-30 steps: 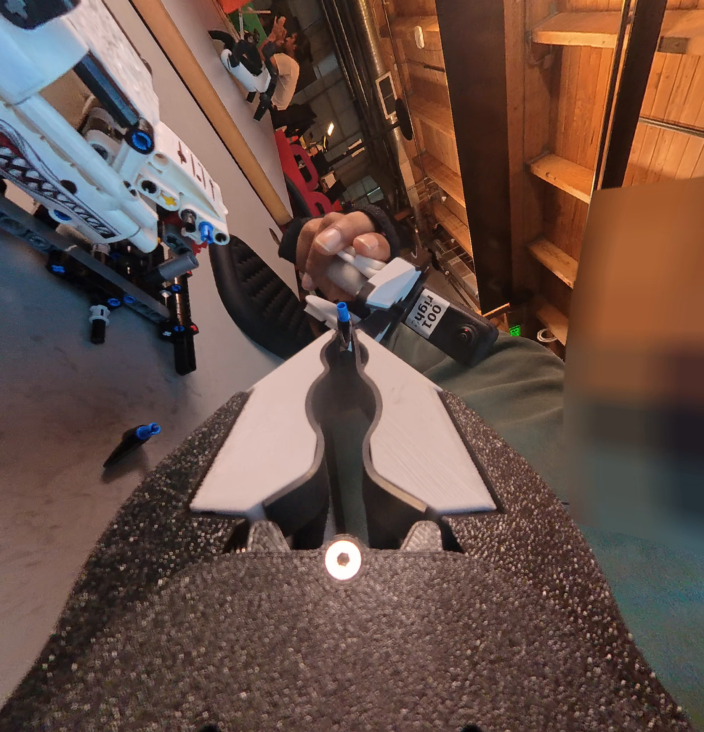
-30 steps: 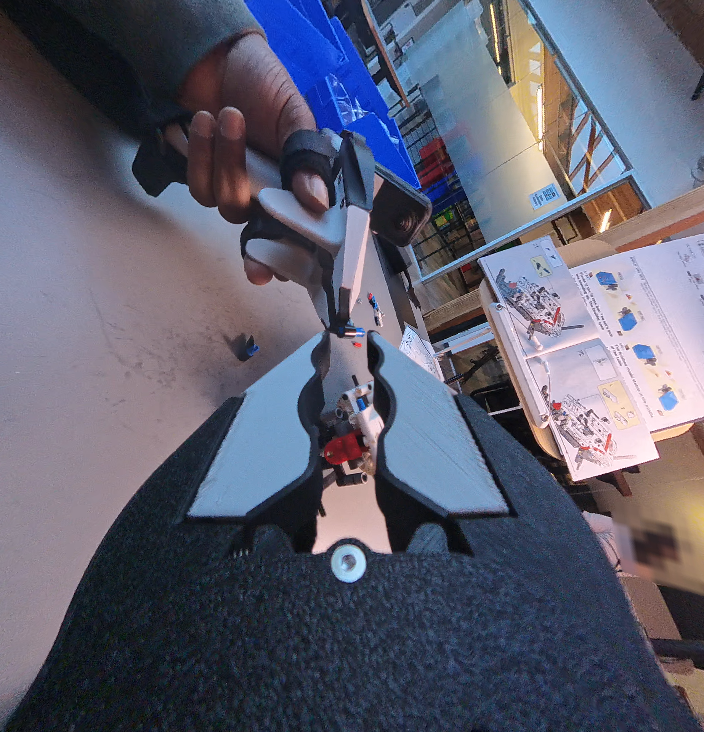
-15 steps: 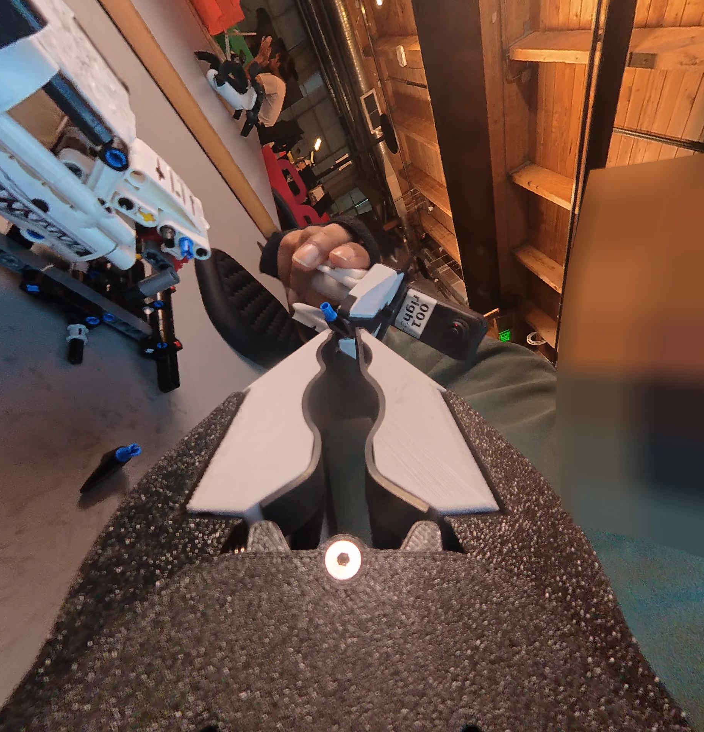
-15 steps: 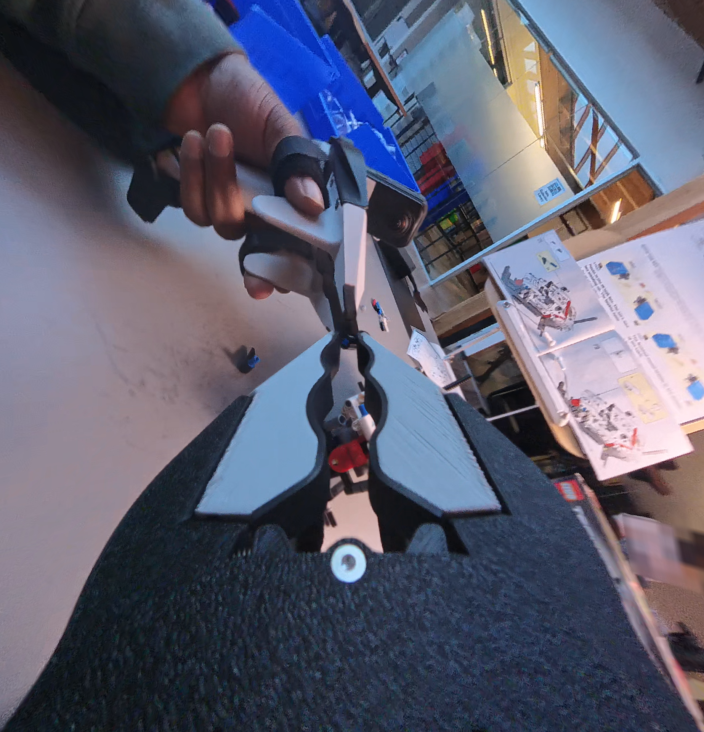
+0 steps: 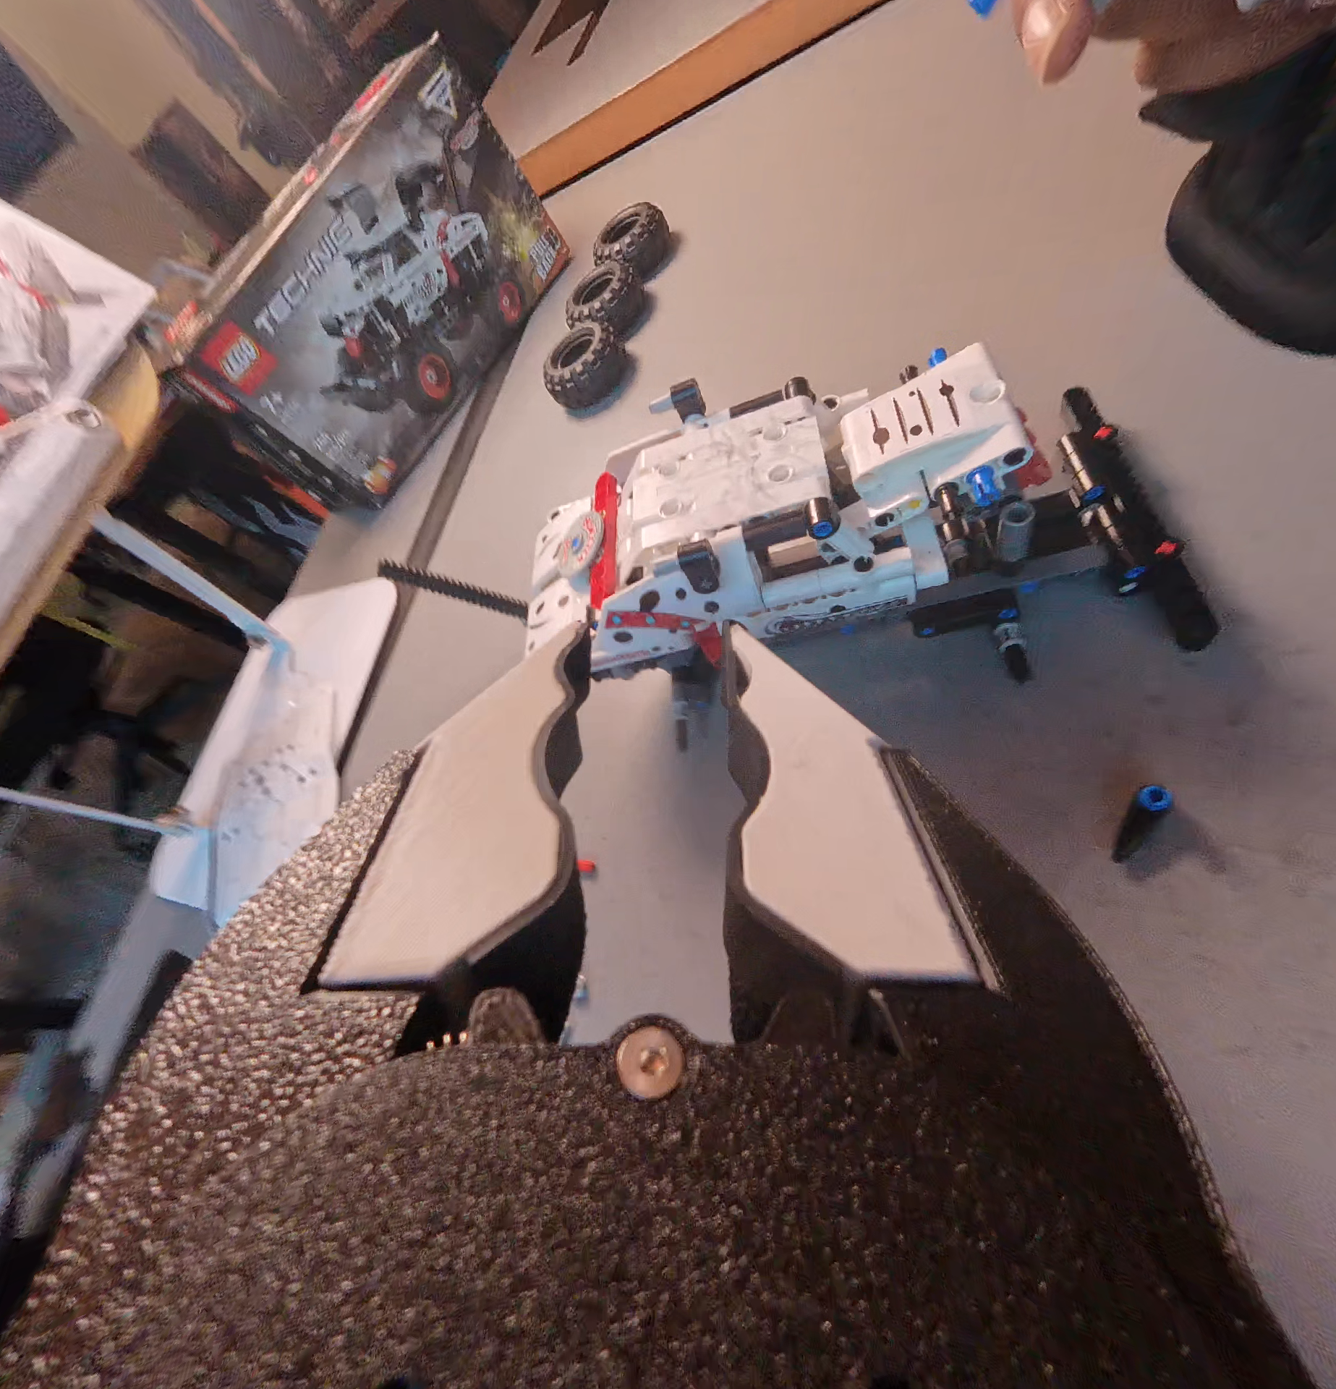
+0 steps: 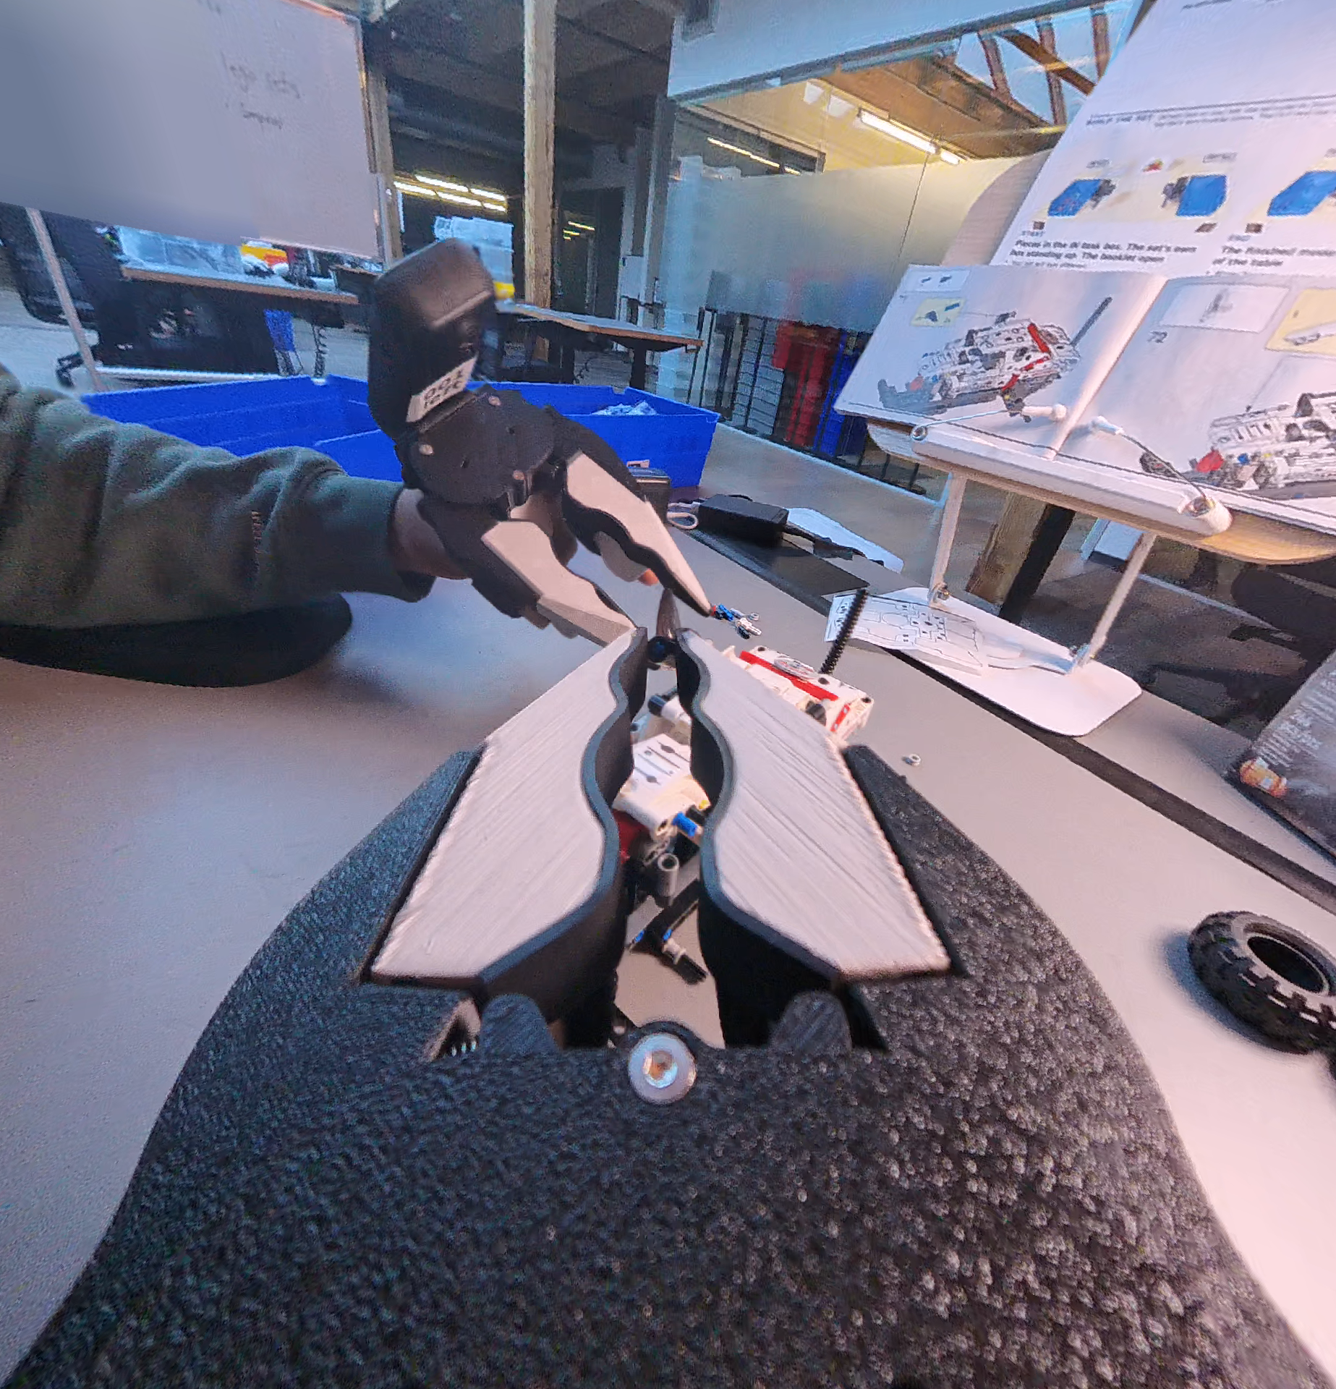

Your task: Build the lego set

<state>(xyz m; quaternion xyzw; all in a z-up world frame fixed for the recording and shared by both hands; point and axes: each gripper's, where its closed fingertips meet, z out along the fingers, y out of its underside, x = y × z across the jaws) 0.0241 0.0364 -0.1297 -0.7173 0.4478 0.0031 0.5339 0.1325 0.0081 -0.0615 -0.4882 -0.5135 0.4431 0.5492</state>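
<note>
grey tabletop (image 5: pixel 950 188) carries the part-built truck (image 5: pixel 762 526), white body w/ red trim on a black chassis, lying near centre. three tyres (image 5: pixel 601 301) sit beyond it, just beside the set box (image 5: pixel 364 301). a loose black pin w/ blue tip (image 5: pixel 1138 819) lies apart from the truck, on the near side.

left gripper (image 5: pixel 653 661): jaws apart, nothing between them; tips hang just short of the truck's red-trimmed end. contact w/ the truck cannot be confirmed.

right gripper (image 6: pixel 661 650): jaws nearly together at the tips, pinching a small dark pin w/ blue end (image 6: pixel 658 648). it hovers above the truck (image 6: pixel 800 688), w/ the left gripper (image 6: pixel 634 601) tips just beside it. booklet on stand (image 6: pixel 1100 391) is off to the right.

judgement: step in hand appears to be carrying the pin to its hole on the truck.

risks:
- pin is held only at the extreme tips; slight tilt or easing of pressure could drop it.
- truck is unrestrained; push-in force w/o the left gripper bracing could slide it.
- both tool tips are crowded together; a bump may knock the pin off axis.
- right wrist view shows the fingers hiding most of the truck, so hole alignment is hard to check.
</note>
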